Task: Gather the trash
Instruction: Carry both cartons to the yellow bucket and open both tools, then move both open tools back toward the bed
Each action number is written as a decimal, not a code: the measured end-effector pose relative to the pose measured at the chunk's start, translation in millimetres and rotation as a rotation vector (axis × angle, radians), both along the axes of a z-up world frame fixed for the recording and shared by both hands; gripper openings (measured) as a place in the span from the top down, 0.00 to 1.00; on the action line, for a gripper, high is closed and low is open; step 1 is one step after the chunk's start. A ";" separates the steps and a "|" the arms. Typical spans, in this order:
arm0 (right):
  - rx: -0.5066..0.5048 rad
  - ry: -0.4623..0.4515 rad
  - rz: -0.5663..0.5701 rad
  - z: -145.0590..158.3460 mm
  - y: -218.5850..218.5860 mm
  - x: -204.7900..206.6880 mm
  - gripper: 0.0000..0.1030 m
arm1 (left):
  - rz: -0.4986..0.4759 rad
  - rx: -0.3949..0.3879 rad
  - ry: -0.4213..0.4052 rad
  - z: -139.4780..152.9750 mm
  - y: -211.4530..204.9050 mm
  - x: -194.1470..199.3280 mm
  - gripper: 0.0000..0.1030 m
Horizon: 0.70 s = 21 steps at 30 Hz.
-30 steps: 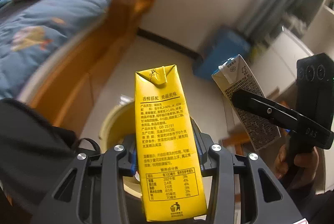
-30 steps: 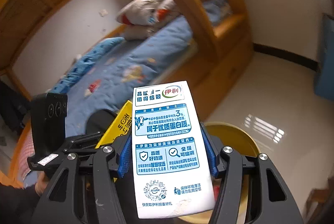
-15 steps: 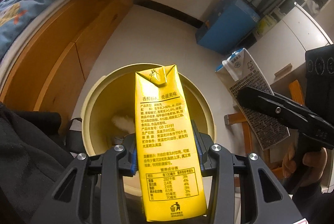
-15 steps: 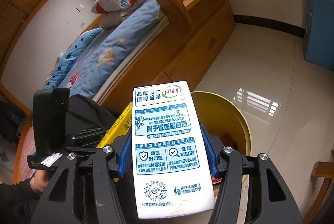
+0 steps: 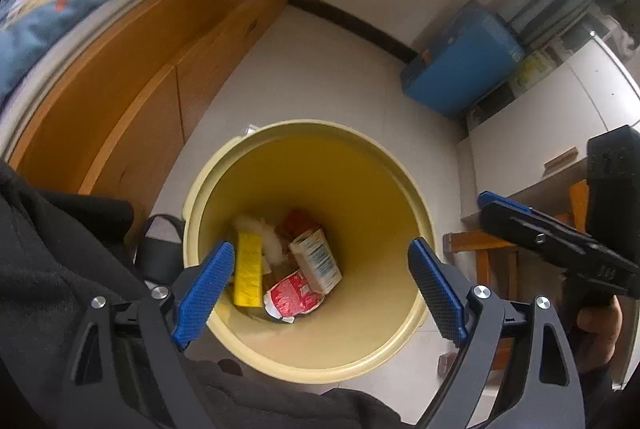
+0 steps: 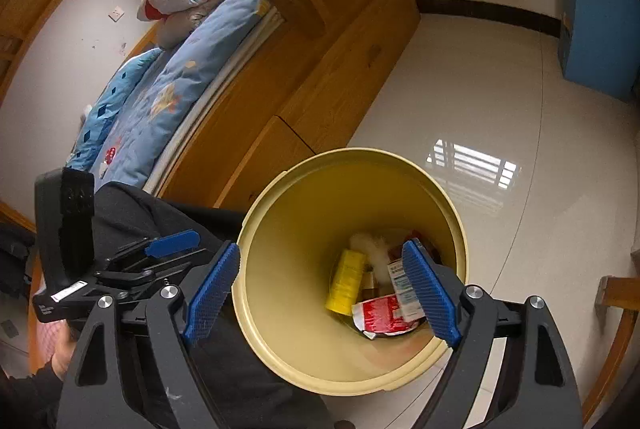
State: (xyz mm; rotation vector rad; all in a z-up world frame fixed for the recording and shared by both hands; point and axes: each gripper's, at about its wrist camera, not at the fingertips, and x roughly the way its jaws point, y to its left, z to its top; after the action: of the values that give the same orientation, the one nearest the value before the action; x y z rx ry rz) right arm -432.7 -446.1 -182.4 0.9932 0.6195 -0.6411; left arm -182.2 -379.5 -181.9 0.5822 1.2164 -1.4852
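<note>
left gripper: jaws released and spread wide, having just been opening; nothing between the blue pads, poised above the bin mouth.
right gripper: jaws likewise released, just been opening, nothing between them; also above the bin.
bin: pale yellow, round, standing on the tiled floor beside the wooden bed.
yellow carton: lying at the bottom of the bin, left side, leaning on the wall.
white carton: at the bottom too, just right of the yellow one, tilted.
red wrapper: crumpled, touching the white carton's lower end.
white fluffy scrap: behind the cartons; cannot tell what it is.
blue box: on the floor by the far wall, well apart.
</note>
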 end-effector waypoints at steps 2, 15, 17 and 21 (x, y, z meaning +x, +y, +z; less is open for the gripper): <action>0.007 -0.005 -0.001 -0.4 0.0 -0.3 0.22 | -0.001 0.008 0.009 -1.9 -0.1 0.5 0.14; -0.088 -0.070 0.077 28.2 5.9 25.2 0.22 | 0.056 -0.140 -0.029 42.7 14.0 17.7 0.14; -0.118 -0.083 0.092 35.3 7.5 34.8 0.22 | 0.075 -0.162 -0.043 51.7 18.1 24.8 0.14; -0.156 -0.094 0.128 45.2 8.7 58.5 0.22 | 0.133 -0.216 -0.086 72.4 32.3 47.0 0.14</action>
State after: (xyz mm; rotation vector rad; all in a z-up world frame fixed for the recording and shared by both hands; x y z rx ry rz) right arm -374.1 -437.4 -137.2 0.8267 0.5373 -0.5189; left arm -135.2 -347.2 -109.6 0.4074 0.9939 -1.4417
